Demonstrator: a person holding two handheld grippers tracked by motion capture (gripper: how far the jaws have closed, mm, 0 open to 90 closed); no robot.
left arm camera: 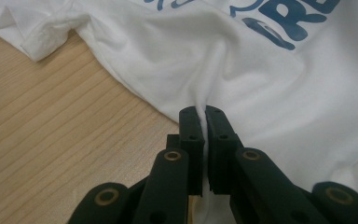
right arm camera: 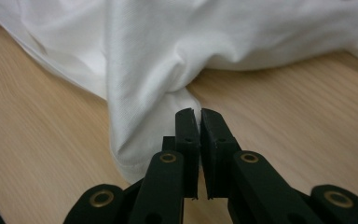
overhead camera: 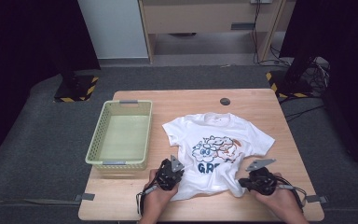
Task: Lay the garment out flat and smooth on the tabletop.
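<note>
Cloth is pinched in both of my tools. My left tool [left arm camera: 202, 114] has its jaws pressed together on a fold of the white cotton T-shirt [overhead camera: 216, 149] with the blue and orange cartoon print, at the hem corner on that side; a ridge of fabric rises from between the jaws. My right tool [right arm camera: 199, 114] is also closed, and a bunched tip of the opposite hem corner runs in between its jaws, so I judge it gripped there too.

That shirt lies face up at the centre of the pale wooden worktop [overhead camera: 200, 95], collar toward twelve o'clock, hem toward six. Holding both bottom corners at once lets me lift the hem evenly, probably to fold it up toward the collar.

At nine o'clock from the shirt sits the pale green perforated plastic basket [overhead camera: 121, 103], close by, likely where the folded shirt belongs.
</note>
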